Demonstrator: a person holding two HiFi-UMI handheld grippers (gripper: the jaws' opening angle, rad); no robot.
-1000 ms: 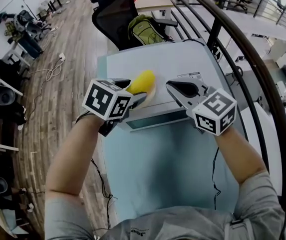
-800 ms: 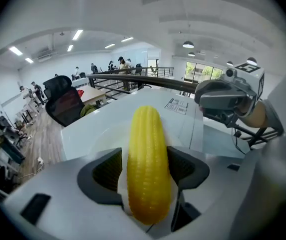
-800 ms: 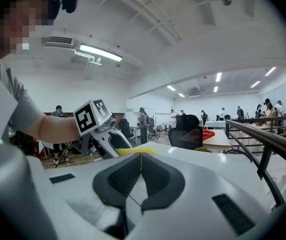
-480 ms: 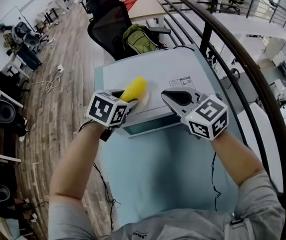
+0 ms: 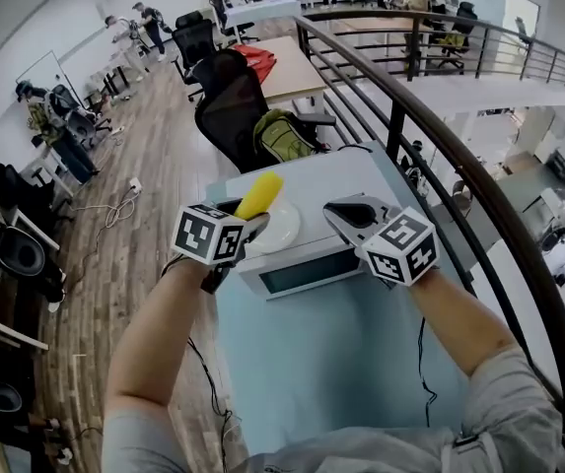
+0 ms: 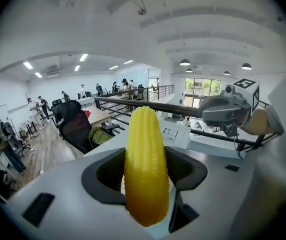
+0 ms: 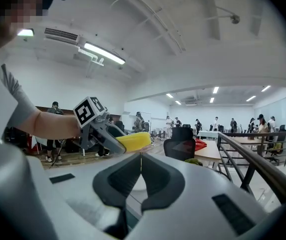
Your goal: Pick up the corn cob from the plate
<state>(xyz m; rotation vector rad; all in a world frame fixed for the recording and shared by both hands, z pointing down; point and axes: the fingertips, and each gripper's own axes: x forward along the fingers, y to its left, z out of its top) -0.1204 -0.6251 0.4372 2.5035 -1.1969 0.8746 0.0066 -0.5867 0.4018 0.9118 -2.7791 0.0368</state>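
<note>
The yellow corn cob [image 5: 261,193] stands nearly upright in the air, with my left gripper [image 5: 250,217] shut on its lower half. In the left gripper view the corn cob [image 6: 144,164] fills the gap between the two dark pads. The white plate [image 5: 284,231] lies bare on top of a white box, just right of and below the cob. My right gripper [image 5: 345,211] hovers to the right of the plate with its jaws together and nothing in them. The right gripper view shows those jaw tips meeting, with the corn cob [image 7: 133,141] beyond them.
The white box [image 5: 302,266] sits on a light blue table [image 5: 341,363]. Behind the table stands a black office chair [image 5: 231,106] with a green backpack [image 5: 287,138]. A dark curved railing [image 5: 440,156] runs along the right. A black cable [image 5: 422,343] hangs on the right.
Both grippers have risen. The corn cob has come up off the plate in the left gripper, and the plate now shows bare beneath it.
</note>
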